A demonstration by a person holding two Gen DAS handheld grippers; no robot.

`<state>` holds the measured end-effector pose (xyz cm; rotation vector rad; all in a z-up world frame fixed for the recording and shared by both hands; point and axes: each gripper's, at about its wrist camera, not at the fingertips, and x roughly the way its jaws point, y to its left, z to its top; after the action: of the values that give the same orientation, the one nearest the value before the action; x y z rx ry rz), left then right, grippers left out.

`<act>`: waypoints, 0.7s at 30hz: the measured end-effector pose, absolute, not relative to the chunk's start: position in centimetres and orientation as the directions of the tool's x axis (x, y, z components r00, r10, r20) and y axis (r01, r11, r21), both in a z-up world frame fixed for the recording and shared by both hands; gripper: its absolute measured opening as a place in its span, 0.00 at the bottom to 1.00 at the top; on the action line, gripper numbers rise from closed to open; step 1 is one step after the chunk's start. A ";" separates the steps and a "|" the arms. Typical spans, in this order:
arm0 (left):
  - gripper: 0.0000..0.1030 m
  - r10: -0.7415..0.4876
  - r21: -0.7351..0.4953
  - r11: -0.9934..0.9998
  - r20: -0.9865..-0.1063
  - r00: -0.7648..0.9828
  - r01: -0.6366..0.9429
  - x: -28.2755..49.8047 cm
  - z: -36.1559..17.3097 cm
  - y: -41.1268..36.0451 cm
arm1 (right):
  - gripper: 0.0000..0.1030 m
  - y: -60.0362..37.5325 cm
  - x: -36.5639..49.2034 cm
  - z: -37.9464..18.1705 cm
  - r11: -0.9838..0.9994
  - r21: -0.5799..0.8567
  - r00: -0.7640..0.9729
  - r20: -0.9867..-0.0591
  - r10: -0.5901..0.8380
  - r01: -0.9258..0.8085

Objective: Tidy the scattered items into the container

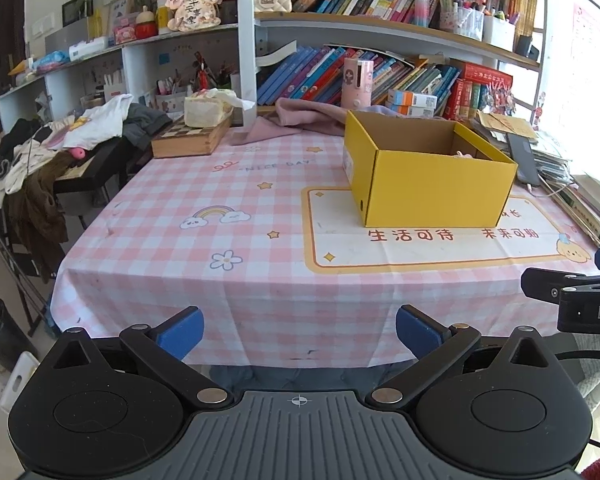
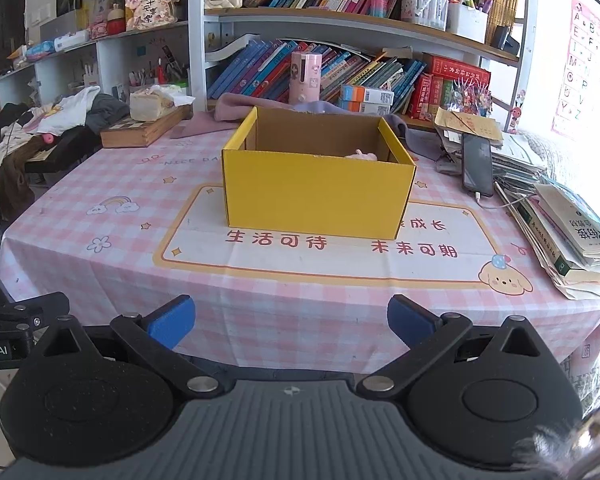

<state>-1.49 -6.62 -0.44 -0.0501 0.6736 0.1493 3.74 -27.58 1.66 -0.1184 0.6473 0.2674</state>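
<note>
Right wrist view: yellow cardboard box (image 2: 318,200) on checked tablecloth (image 2: 140,208), pink item (image 2: 362,155) inside. Right gripper (image 2: 291,322) spread wide, empty. Left gripper (image 1: 299,332) likewise apart, nothing held.

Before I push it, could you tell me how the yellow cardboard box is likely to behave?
The yellow cardboard box looks nearly empty, so probably light and apt to slide on the tablecloth. Its open top suggests thin walls that may flex if squeezed.

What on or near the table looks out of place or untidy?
The yellow box stands upright and undamaged. Clutter sits around it: a pink cloth lies crumpled behind the box, papers and books spread in a loose stack at the right edge, and clothes are heaped beside the table.
</note>
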 end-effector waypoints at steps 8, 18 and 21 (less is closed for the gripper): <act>1.00 0.111 -0.001 0.989 -0.632 0.767 -0.145 -1.5 -0.5 -6.9 | 1.00 -27.9 3.5 1.6 0.960 -0.024 0.767 -0.607 0.208 -0.279; 1.00 0.107 0.004 0.991 -0.637 0.764 -0.136 -1.5 -0.6 -7.6 | 1.00 -28.1 3.4 1.7 0.960 -0.023 0.767 -0.607 0.207 -0.278; 1.00 0.108 0.006 0.991 -0.639 0.762 -0.135 -1.5 -0.6 -7.7 | 1.00 -28.3 3.3 1.7 0.960 -0.024 0.769 -0.604 0.209 -0.280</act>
<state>-1.50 -7.70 -0.56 -0.0408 0.6922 0.1322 3.31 -28.31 1.69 -0.1151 0.6406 0.2662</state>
